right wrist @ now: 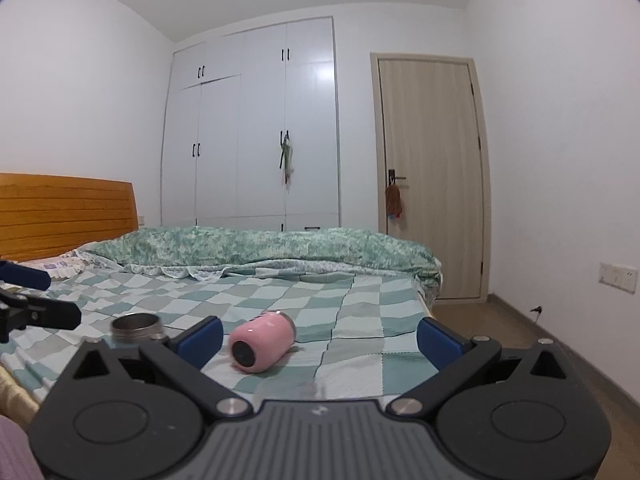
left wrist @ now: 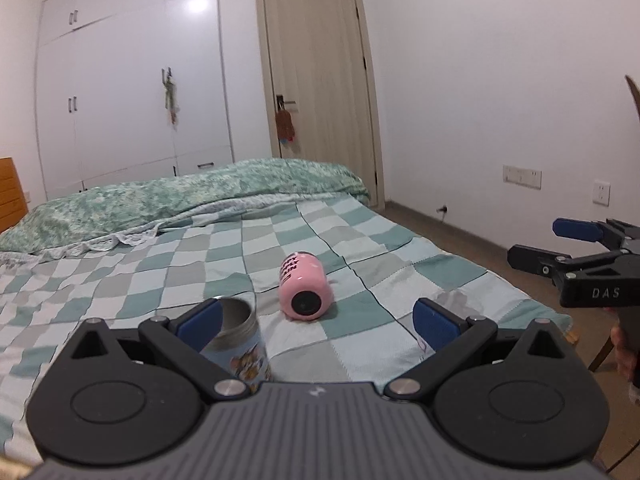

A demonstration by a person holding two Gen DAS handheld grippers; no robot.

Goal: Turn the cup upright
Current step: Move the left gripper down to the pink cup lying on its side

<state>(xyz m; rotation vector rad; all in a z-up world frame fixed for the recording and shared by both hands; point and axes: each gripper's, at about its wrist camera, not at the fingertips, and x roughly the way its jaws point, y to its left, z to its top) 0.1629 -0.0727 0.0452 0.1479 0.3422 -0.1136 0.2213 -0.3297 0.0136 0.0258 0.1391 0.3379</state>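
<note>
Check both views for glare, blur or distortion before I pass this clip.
Left wrist view: glare patch on the wardrobe, door frame bowed by fisheye, pink cup sharp. Right wrist view: fainter wardrobe sheen, steel cup slightly soft, dark corner vignetting.

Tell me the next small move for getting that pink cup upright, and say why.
Probably ease the right gripper forward and down until its open jaws straddle the pink cup. The cup lies on its side on the checkered blanket, base toward the cameras, ungripped. The left gripper is open too, beside the upright metal cup.
</note>
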